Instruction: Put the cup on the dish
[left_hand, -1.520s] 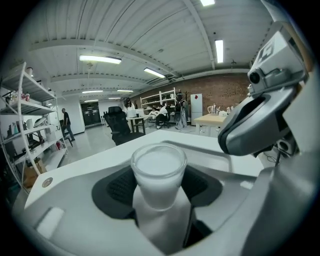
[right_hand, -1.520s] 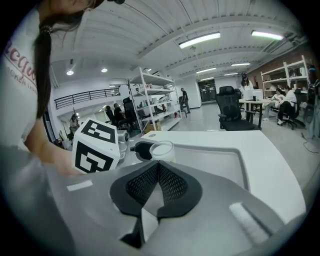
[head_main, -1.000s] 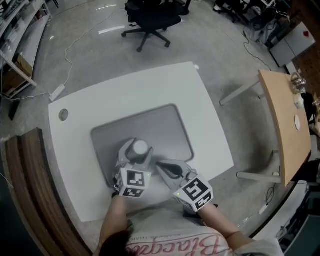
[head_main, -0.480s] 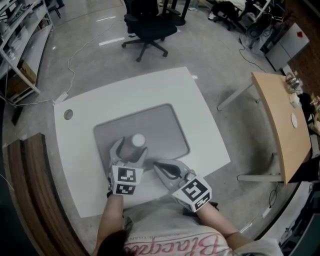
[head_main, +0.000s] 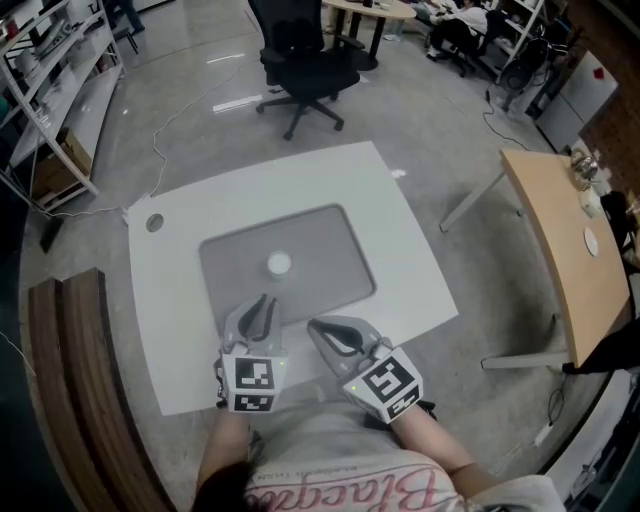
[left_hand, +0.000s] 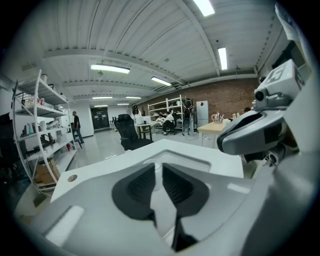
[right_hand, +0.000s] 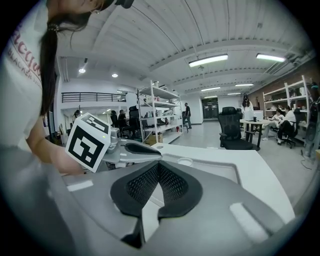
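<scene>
Left side: a dark wood-grain ledge (head_main: 60, 400) is curving alongside the white, smooth-topped counter (head_main: 170, 300), which has a small round grommet (head_main: 153, 222) near its far left corner.

Centre: a flat, matte grey dish (head_main: 320, 240), rectangular with rounded corners, is lying on the counter. The cup (head_main: 279, 264) is standing upright on the dish near its middle, showing a round white top from above.

The left tongs (head_main: 264, 300) are hovering over the near part of the dish, clear of the cup. Their dark ribbed pads are closing, with only a narrow slit between them and nothing in it. The cup is sitting beyond the tips.

Just beside them, the right tongs (head_main: 314, 326) are resting over the dish's near edge. Their black mesh-textured pads are pressing together at the tips and gripping nothing.

Beyond the counter, a black swivel chair (head_main: 305, 60) is standing on the grey floor.

Right side: a light wooden table (head_main: 565, 250) with a rounded edge is standing well apart.
</scene>
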